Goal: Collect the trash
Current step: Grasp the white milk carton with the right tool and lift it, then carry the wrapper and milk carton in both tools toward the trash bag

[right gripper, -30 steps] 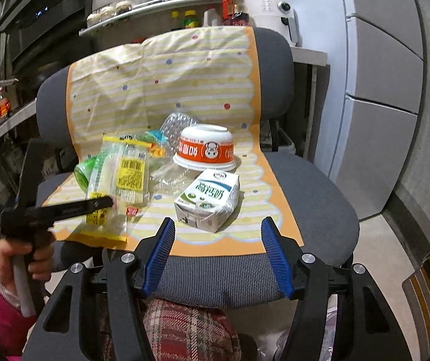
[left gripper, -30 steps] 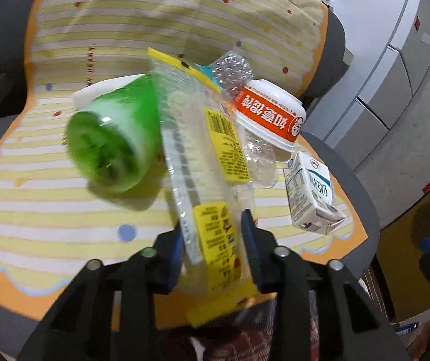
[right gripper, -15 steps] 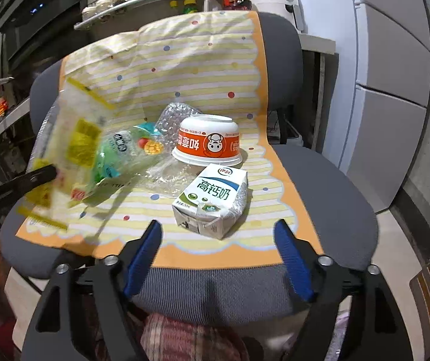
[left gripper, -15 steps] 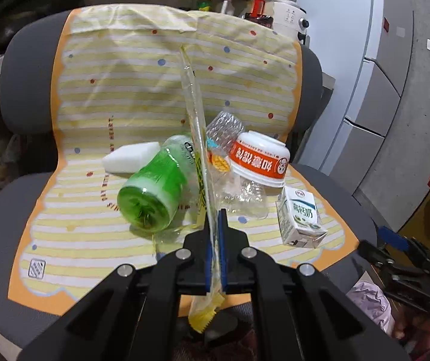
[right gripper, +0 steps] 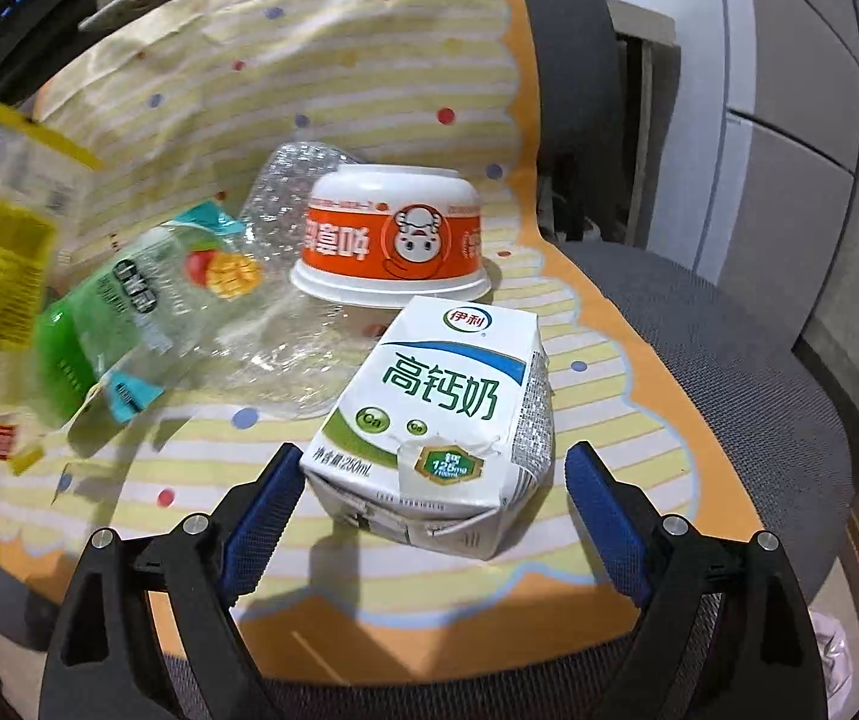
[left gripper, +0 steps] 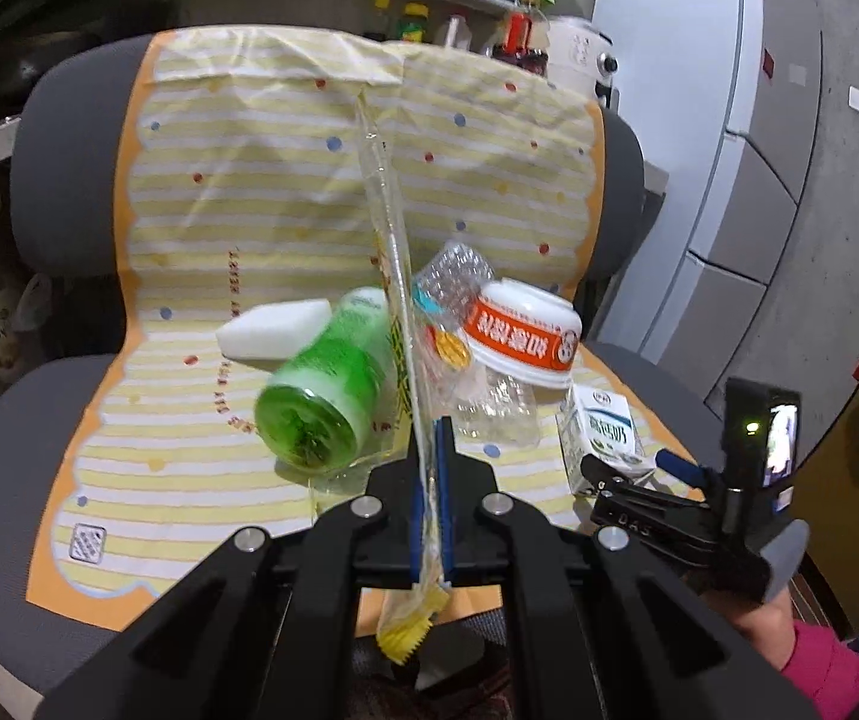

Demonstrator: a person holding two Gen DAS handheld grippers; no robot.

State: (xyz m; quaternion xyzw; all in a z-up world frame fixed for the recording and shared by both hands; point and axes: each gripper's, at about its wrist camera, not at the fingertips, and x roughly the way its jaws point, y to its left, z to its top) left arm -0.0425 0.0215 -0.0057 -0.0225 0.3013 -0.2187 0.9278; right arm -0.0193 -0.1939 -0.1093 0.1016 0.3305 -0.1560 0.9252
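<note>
currently the left gripper [left gripper: 429, 468] has its blue pads pressed together on the lower part of a clear yellow-edged wrapper [left gripper: 390, 252], which stands edge-on above the jaws, with its serrated yellow end hanging below them. the wrapper is lifted clear of the striped cloth [left gripper: 237, 198] that covers the grey office chair [left gripper: 63, 138].

on the cloth, left to right in the left wrist view: a white foam block [left gripper: 276, 336], a green plastic bottle [left gripper: 327, 399] lying on its side with its base toward the camera, crumpled clear plastic [left gripper: 456, 270], an upturned white and orange bowl [left gripper: 522, 339], and a white milk carton [left gripper: 606, 438] at the near right.

the right gripper [right gripper: 432, 516] has its fingers wide apart. its jaws have just been opening. the milk carton [right gripper: 435, 420] lies on its side just beyond and between the blue pads [right gripper: 264, 510], and neither pad touches it. the bowl [right gripper: 393, 234] sits just behind the carton, the bottle [right gripper: 105, 324] to the far left. a pink sleeve [left gripper: 831, 660] shows at the lower right of the left wrist view, behind the right gripper [left gripper: 627, 480].
</note>
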